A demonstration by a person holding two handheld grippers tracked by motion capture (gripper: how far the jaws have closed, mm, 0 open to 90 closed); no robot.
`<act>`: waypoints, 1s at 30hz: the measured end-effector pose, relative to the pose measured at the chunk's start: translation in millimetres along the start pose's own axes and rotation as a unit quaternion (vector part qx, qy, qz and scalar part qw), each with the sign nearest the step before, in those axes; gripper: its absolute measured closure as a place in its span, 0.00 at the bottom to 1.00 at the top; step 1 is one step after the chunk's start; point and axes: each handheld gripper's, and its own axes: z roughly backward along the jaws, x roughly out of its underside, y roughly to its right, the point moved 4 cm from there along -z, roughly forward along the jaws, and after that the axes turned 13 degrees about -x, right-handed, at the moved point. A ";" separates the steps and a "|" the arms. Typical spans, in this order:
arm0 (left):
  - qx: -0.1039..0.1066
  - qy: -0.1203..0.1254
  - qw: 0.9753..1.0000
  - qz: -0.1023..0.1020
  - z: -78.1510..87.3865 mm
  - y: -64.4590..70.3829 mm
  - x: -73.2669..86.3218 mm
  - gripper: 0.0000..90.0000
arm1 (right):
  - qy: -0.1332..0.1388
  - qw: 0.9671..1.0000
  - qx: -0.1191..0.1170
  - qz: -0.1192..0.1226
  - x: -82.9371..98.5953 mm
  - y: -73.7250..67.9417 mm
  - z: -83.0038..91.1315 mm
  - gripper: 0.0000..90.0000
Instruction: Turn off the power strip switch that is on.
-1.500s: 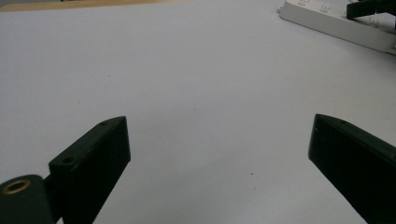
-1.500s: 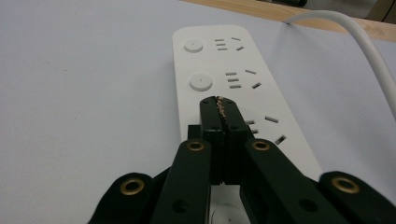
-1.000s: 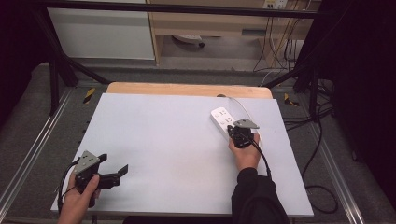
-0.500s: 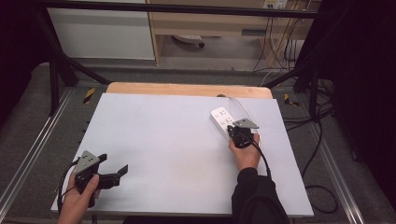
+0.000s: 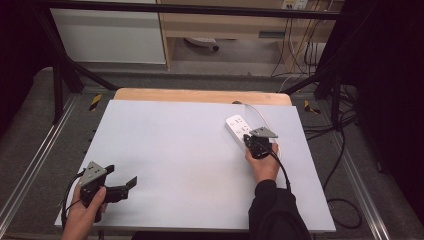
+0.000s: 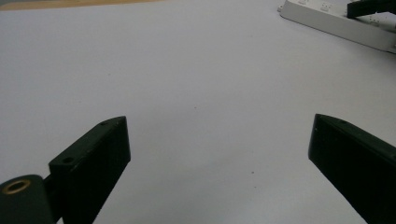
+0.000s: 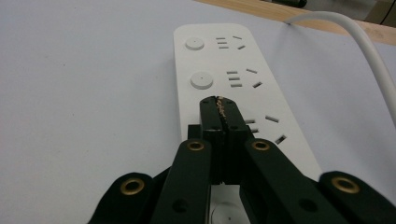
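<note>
Claws differ — right claw (image 7: 220,108) pressed closed over power strip (image 7: 233,79); left claw (image 6: 219,158) gapes wide above bare table (image 5: 175,140).

Power strip (image 5: 239,129) on table's (image 5: 175,150) right

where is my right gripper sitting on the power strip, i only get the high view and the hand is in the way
Observer: The right gripper has its fingers pressed together, tips over the power strip just short of the second round button.
Operator: are the fingers holding anything
Observer: Nothing shows between them; they are shut flat against each other above the strip's white top.
Operator: and the left one, open or shut
Observer: The left gripper is wide open, with bare table between its fingers.
Operator: where does the cord go
Observer: The white cord leaves the strip's far end and curves back along the right gripper's right side.
</note>
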 end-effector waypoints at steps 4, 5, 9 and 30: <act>0.000 0.000 1.000 0.000 -0.6 0.1 0.1 0.06 | 0.000 1.000 -0.004 -0.001 -0.5 1.0 0.0 1.00; 0.000 0.000 1.000 0.000 -0.6 0.1 0.1 0.06 | -0.003 1.000 -0.004 0.001 -0.7 1.2 0.3 1.00; -0.002 -0.002 1.000 0.001 -1.4 -0.2 0.5 0.06 | -0.005 1.000 -0.002 0.000 -0.4 1.7 1.2 1.00; -0.001 -0.001 1.000 0.002 -1.2 -2.0 0.3 0.06 | -0.003 0.999 -0.029 -0.033 -6.9 4.3 6.7 0.96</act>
